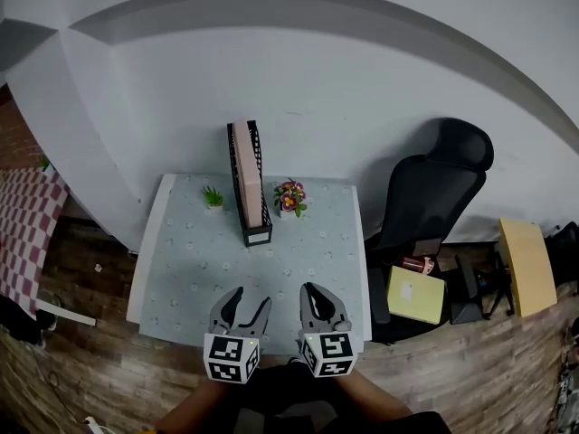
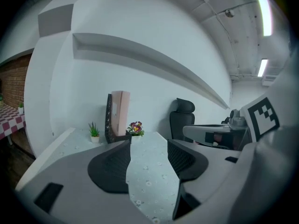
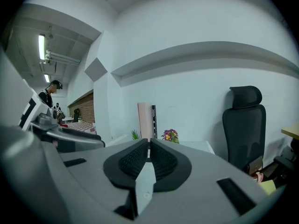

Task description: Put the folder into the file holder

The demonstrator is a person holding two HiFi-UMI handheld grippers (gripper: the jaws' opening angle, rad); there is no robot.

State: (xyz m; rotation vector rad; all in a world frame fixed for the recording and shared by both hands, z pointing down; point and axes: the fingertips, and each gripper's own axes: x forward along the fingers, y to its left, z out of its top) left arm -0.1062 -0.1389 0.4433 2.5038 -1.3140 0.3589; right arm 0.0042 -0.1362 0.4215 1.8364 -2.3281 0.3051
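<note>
A pink folder (image 1: 246, 172) stands upright inside the black mesh file holder (image 1: 257, 234) at the back middle of the pale table (image 1: 172, 269). Both grippers hover side by side over the table's front edge, well short of the holder. My left gripper (image 1: 251, 297) is open with nothing between its jaws; past them the left gripper view shows the folder (image 2: 120, 111) and holder (image 2: 110, 125). My right gripper (image 1: 312, 287) is shut, pads together and empty. Beyond its closed jaws (image 3: 149, 143) in the right gripper view stand the folder (image 3: 144, 120) and holder (image 3: 153, 118).
A small green plant (image 1: 213, 197) stands left of the holder, a pot of flowers (image 1: 290, 197) right of it. A black office chair (image 1: 434, 188) sits off the table's right side, with a yellow folder (image 1: 415, 295) and a wooden board (image 1: 527, 265). A checkered table (image 1: 23, 233) stands far left.
</note>
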